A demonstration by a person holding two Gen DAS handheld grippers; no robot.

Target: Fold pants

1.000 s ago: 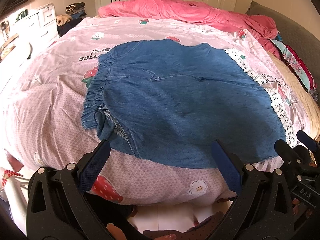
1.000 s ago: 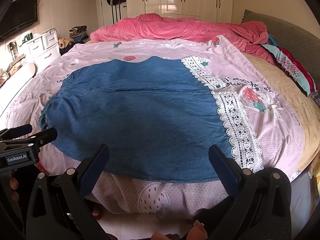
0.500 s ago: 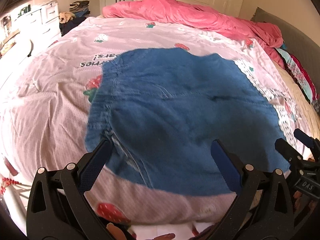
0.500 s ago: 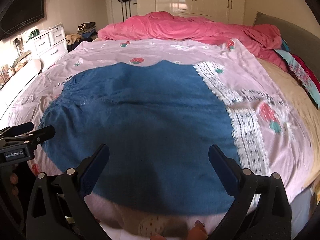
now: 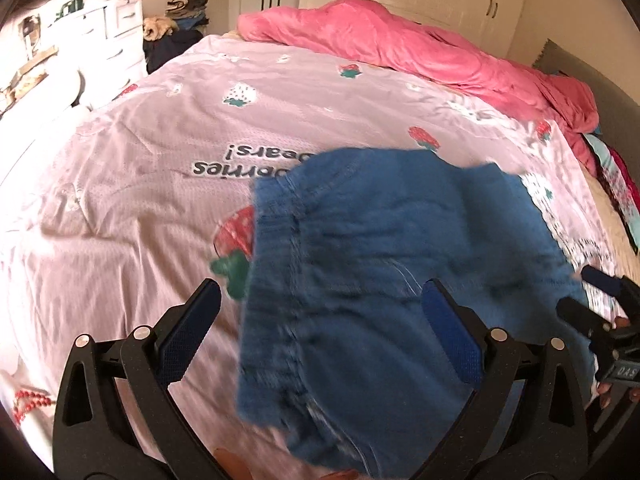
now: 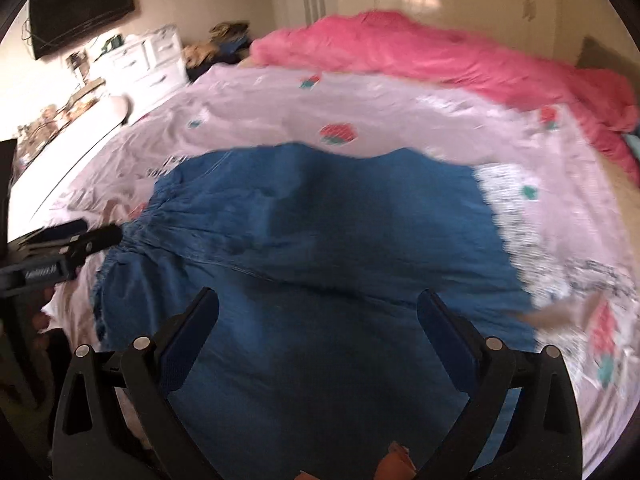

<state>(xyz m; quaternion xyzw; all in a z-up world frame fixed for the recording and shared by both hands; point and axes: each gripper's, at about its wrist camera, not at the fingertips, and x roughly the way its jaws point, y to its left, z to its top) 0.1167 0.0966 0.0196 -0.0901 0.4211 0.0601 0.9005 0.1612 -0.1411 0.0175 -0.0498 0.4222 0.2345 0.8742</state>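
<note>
The blue denim pants lie on the pale pink strawberry-print bedspread near the bed's near edge, their gathered elastic waistband toward the left and the legs running right, so the long axis goes left to right across both views. Wide bare bedspread stays open to the left and beyond the pants, up to the crumpled bright pink duvet at the far side; a white lace strip borders the pants' right end. The left gripper has its jaws spread wide and empty above the waistband; the right gripper likewise has its jaws parted over the leg cloth, gripping nothing. Compared with a second ago, both cameras sit closer and lower over the denim, which fills more of each view, and the near hem now runs under the fingers
</note>
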